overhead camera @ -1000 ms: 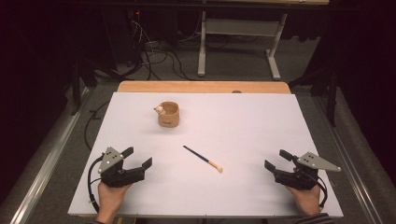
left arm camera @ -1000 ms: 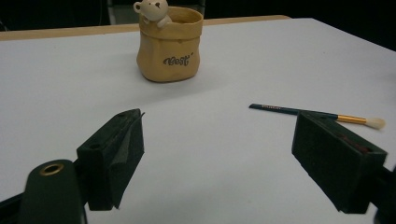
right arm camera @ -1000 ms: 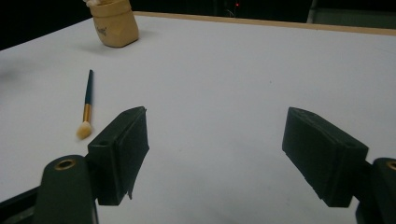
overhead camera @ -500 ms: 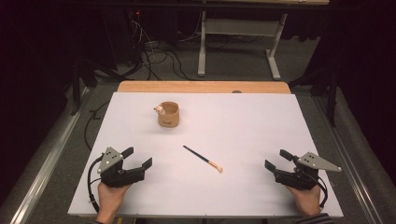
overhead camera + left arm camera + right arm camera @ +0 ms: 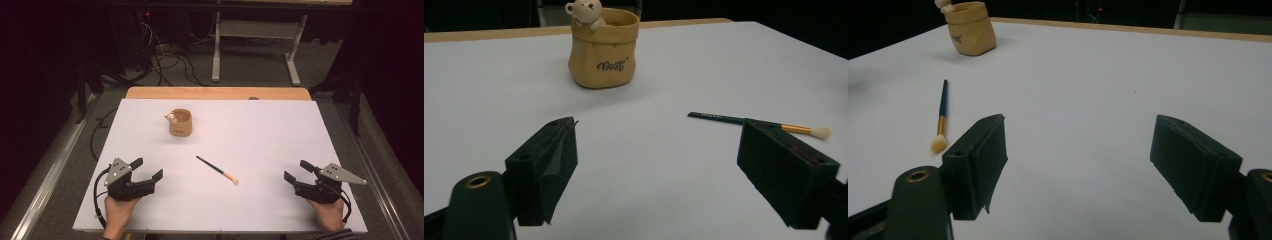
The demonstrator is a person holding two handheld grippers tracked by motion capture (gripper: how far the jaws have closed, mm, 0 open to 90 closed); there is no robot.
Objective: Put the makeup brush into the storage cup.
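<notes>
Now | brush [image 5: 217, 169] flat, between left gripper [image 5: 148, 169] and right gripper [image 5: 295, 170], untouched

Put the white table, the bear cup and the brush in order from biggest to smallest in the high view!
1. White table, by far the biggest.
2. Bear cup and brush: too close to rank. The brush looks longer, the cup wider and bulkier.

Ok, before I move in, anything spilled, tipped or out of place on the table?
Nothing stands out. The brush lies flat on the white sheet, apart from the tan holder, which stands upright farther back. The left gripper and right gripper rest open near the front edge, touching neither.
</notes>
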